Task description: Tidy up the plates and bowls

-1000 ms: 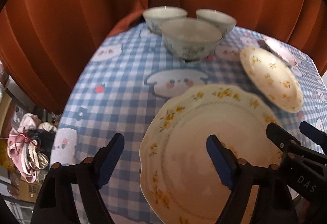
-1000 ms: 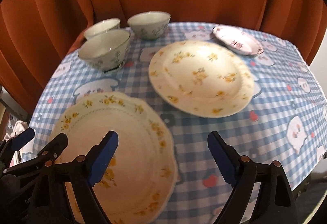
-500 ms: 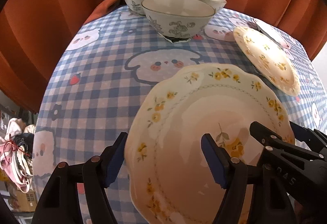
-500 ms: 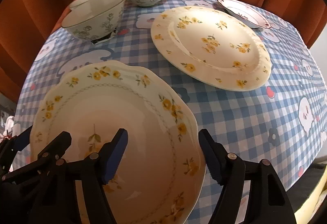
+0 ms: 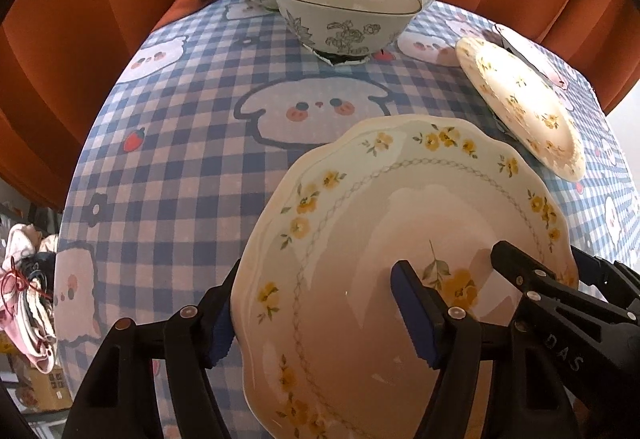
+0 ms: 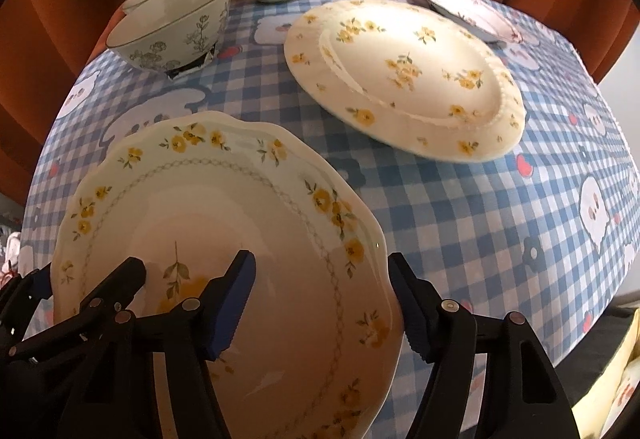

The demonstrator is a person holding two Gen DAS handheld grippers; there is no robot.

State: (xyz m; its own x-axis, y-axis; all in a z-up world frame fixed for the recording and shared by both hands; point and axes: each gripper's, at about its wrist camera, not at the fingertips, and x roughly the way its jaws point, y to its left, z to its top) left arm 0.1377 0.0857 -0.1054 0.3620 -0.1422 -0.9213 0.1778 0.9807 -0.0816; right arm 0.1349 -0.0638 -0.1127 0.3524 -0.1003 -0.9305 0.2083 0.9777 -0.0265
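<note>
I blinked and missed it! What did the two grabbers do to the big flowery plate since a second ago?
Both moved in and down. The left gripper now straddles the scalloped plate's left rim, and the right gripper straddles its right rim; a second ago they hovered further back. Both are open, not squeezing yet. The three bowls, the round plate and the small dish stayed put.

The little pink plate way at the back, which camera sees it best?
The right wrist view. There the little pink plate shows its rim and pink pattern, behind the round yellow-flower plate. In the left wrist view, only a thin sliver of it shows at the far right, behind that same plate.
</note>
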